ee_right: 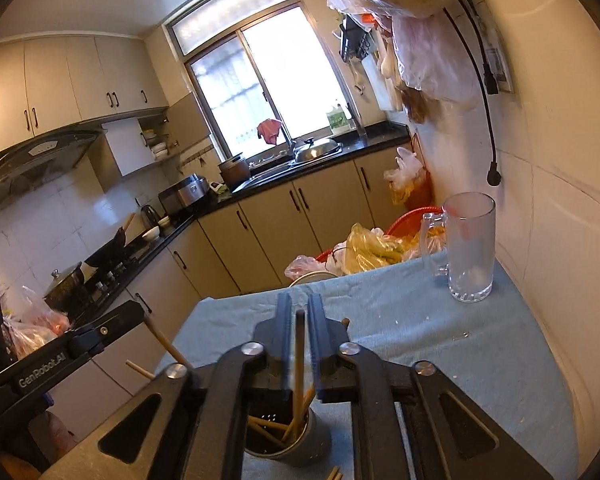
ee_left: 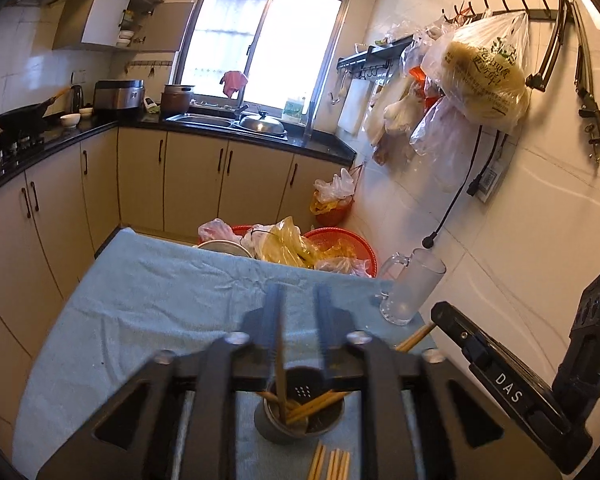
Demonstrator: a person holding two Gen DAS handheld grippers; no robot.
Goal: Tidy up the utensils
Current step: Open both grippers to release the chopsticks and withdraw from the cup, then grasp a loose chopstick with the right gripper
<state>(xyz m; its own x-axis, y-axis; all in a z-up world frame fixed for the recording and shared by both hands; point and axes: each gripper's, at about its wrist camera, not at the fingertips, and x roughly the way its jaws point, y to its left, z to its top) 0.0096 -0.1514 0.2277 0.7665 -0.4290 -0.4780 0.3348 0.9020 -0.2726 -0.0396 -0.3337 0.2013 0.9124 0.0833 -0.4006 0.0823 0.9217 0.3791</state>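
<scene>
A metal utensil holder (ee_left: 300, 420) (ee_right: 288, 436) stands on the blue cloth (ee_left: 140, 300) (ee_right: 420, 340), with several wooden chopsticks leaning in it. My left gripper (ee_left: 299, 292) hovers over the holder, open. One chopstick (ee_left: 280, 360) stands in the holder and rests against its left finger, clear of the right one. My right gripper (ee_right: 299, 298) is above the same holder, open. An upright chopstick (ee_right: 300, 344) stands between its fingers with a thin gap on each side. Several loose chopsticks (ee_left: 332, 464) (ee_right: 334, 474) lie on the cloth in front of the holder.
A glass mug (ee_left: 412, 288) (ee_right: 470, 248) stands at the cloth's far right, near the tiled wall. Red baskets with plastic bags (ee_left: 340, 244) (ee_right: 380, 244) sit beyond the table's far edge. Each gripper's body shows close beside the other (ee_left: 500, 380) (ee_right: 60, 360).
</scene>
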